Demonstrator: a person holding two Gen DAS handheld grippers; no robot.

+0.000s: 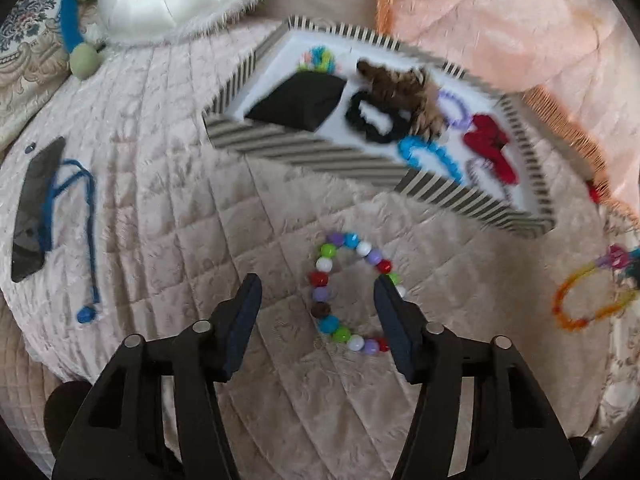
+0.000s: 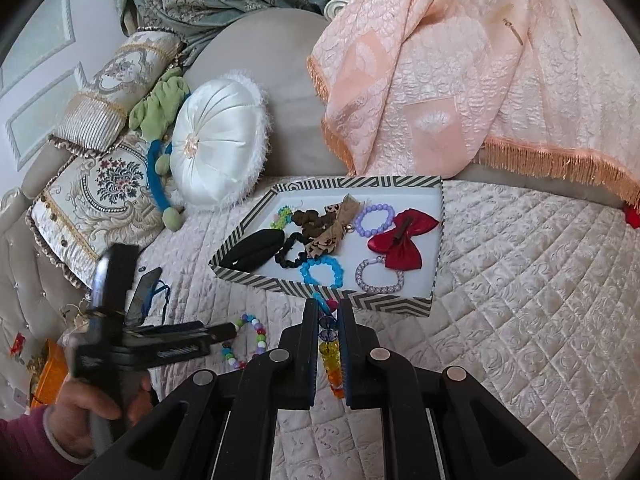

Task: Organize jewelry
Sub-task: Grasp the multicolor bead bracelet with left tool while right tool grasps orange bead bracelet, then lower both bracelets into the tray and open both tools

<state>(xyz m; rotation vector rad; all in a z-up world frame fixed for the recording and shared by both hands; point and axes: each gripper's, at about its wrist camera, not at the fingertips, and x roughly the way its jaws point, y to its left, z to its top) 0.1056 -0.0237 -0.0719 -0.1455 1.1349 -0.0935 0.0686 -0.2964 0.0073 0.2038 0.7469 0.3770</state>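
A striped tray on the quilted bed holds bracelets, scrunchies, a black pouch and a red bow. A multicoloured bead bracelet lies on the quilt just below the tray. My left gripper is open above it, its jaws either side of the bracelet. My right gripper is shut on an orange and yellow bead bracelet with purple and teal beads, held just in front of the tray's near edge.
A phone and a blue cord lie on the quilt to the left. A white round cushion, patterned pillows and a peach fringed blanket lie behind the tray.
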